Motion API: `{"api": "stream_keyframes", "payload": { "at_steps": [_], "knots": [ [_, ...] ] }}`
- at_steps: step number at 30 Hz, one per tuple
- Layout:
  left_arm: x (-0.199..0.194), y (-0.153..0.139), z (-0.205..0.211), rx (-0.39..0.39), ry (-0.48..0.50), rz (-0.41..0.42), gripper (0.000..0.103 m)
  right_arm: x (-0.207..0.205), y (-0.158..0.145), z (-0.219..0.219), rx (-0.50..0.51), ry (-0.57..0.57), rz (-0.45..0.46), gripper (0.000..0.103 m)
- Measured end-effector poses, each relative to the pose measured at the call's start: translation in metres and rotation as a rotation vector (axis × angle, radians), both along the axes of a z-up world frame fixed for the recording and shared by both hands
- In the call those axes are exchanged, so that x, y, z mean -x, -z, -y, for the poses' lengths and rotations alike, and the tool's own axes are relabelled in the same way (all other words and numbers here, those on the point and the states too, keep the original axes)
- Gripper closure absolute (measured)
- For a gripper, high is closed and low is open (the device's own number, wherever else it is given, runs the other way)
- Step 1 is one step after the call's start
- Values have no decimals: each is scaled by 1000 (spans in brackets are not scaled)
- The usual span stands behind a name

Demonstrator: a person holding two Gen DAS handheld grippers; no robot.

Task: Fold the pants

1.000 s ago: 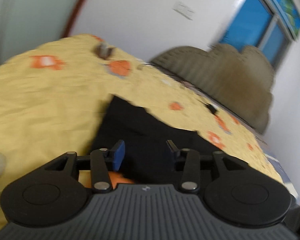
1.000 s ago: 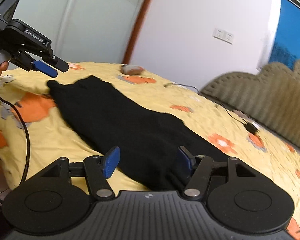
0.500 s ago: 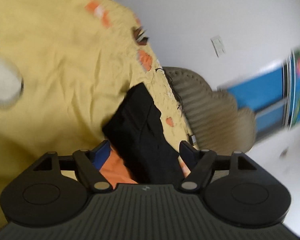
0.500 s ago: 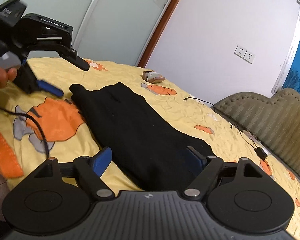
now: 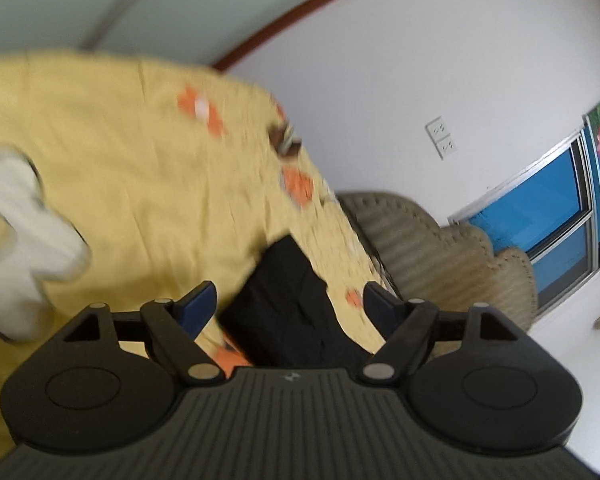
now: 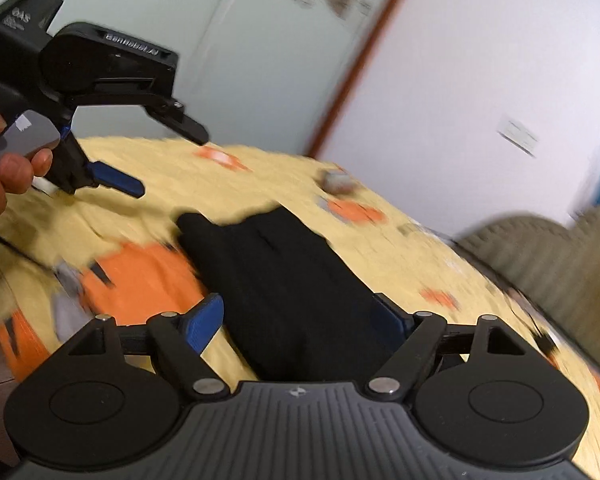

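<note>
Pants (image 6: 296, 280), black and soft, lay folded in a long strip on the bed's (image 6: 400, 240) crumpled yellow, orange-patterned sheet. Left claw (image 6: 164, 164) had just been opening, empty above the sheet; right claw (image 6: 300, 316) stood wide, gripping nothing.

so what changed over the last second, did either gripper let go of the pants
The left gripper has drawn back from the end of the black pants, and its jaws have just been opening with nothing between them. The right gripper also opened wider, its fingers astride the pants without pinching. The pants stay folded lengthwise on the yellow bedspread.
</note>
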State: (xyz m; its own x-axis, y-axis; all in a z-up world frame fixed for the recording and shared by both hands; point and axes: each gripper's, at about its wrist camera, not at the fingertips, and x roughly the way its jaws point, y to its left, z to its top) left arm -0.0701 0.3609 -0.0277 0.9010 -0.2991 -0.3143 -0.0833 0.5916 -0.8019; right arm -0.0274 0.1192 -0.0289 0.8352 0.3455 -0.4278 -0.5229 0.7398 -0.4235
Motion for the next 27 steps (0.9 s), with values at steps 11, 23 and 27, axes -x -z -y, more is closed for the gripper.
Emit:
{"api": "stream_keyframes", "payload": {
  "at_steps": [11, 23, 27],
  "knots": [
    [24, -2, -18, -109, -12, 20, 18, -41, 51, -97, 407, -79, 102, 18],
    [17, 9, -29, -96, 19, 32, 14, -50, 62, -101, 464, -19, 200, 86],
    [14, 12, -31, -84, 8, 22, 14, -46, 71, -89, 449, -7, 215, 89]
  ]
}}
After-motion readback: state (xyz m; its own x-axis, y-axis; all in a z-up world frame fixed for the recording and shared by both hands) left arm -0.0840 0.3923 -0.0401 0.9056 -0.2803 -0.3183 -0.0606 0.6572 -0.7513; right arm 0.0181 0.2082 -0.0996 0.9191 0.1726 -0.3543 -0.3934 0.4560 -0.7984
